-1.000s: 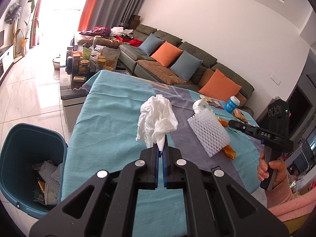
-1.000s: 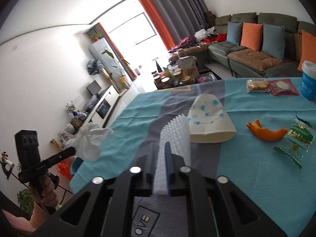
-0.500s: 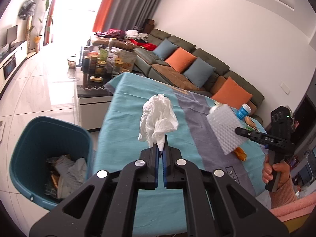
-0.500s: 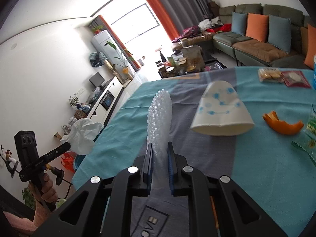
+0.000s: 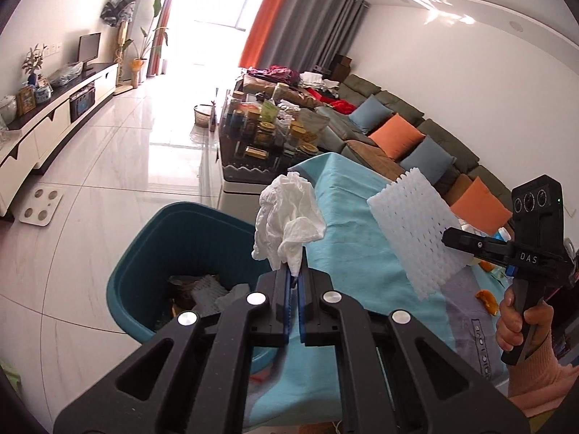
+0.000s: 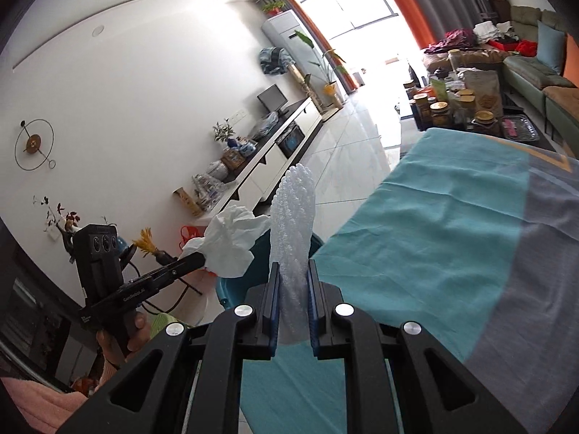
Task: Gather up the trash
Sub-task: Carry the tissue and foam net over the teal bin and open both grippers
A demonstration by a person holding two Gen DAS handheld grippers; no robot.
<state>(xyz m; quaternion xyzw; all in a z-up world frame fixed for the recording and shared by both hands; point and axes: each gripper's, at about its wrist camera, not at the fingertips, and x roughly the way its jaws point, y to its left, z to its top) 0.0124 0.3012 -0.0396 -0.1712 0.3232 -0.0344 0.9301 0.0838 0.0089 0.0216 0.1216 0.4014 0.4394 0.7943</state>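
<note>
Left wrist view: two hand-held grippers, left hand-held gripper (image 5: 295, 282) clamping one tissue (image 5: 287, 222), right hand-held gripper (image 5: 447, 240) one foam net (image 5: 416, 231).

Left tongs (image 5: 295, 276) clamped, right tongs (image 6: 293, 282) clamped, both raised

You see a white crumpled tissue (image 5: 287, 222) and a white foam net (image 5: 416, 231) with a regular diamond mesh pattern. The bin (image 5: 188, 238) is dark teal with fine ribs. The tablecloth (image 6: 434, 224) is turquoise with a grey band. Your grippers are black with blue pads (image 5: 287, 300).
</note>
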